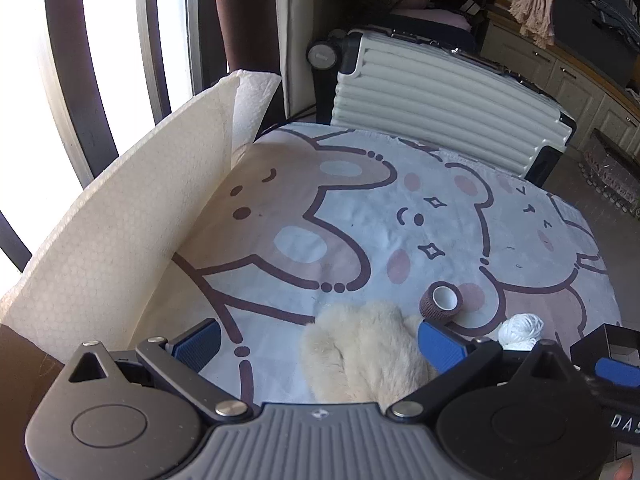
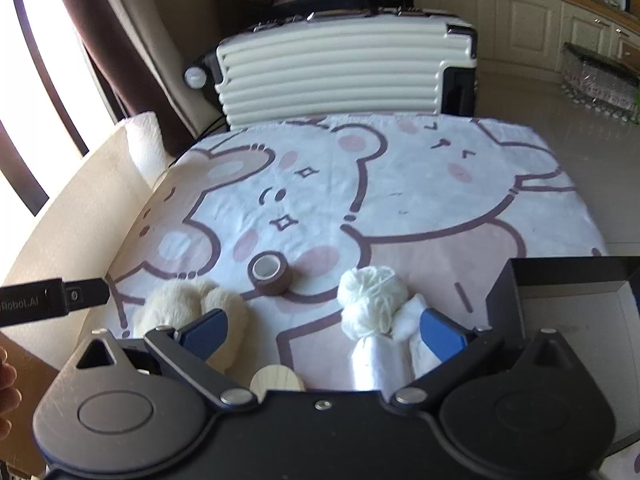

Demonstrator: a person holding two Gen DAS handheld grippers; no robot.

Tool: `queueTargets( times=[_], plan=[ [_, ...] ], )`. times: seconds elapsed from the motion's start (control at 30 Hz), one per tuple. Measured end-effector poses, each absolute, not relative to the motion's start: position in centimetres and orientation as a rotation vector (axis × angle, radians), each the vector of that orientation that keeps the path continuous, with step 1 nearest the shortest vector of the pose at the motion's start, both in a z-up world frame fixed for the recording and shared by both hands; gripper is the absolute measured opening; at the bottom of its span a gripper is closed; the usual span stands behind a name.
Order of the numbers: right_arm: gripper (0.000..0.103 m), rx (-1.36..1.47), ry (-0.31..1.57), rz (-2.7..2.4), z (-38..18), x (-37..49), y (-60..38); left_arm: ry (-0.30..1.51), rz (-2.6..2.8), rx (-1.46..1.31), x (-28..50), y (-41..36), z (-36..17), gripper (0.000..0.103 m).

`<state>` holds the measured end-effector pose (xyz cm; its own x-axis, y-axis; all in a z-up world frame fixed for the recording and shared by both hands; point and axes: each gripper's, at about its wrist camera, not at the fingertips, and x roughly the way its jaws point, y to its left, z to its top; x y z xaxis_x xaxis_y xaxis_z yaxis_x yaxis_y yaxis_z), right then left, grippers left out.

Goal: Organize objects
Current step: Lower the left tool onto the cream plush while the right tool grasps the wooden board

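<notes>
Near front edge of surface [image 2: 400,184]: plush toy [image 2: 188,308], tape roll [image 2: 272,272], yarn ball [image 2: 372,300] loose beside black box [image 2: 560,276], likely sorting destination. Left gripper [image 1: 320,340], right gripper [image 2: 324,332] both wide open, empty, staged for pick.

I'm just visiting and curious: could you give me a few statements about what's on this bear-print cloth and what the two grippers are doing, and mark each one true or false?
1. The brown tape roll lies on the bear-print cloth. True.
2. The right gripper is clamped on the ball of yarn. False: its jaws are open and grip nothing.
3. A black box sits open at the cloth's right side. True.
4. The left gripper holds the fluffy cream plush toy. False: its jaws are open, with the toy lying between them.
5. The ribbed suitcase lies on top of the cloth. False: it stands beyond the cloth's far edge.
</notes>
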<state>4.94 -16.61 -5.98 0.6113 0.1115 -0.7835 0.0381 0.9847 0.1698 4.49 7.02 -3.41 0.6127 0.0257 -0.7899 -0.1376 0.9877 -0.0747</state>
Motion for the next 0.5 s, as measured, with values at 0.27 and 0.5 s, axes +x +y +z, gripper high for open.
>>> queueTargets(
  times=[0.27,0.5],
  plan=[
    [0.100,0.161,1.084,0.134,-8.5,6.7,-14.6,0.976,0.095,-0.203,5.7,7.6,-5.1,0.103],
    [0.069,0.163,1.269,0.157,-11.5,7.9,-13.7,0.999,0.067,-0.327,6.6,7.7,-6.2,0.103]
  ],
)
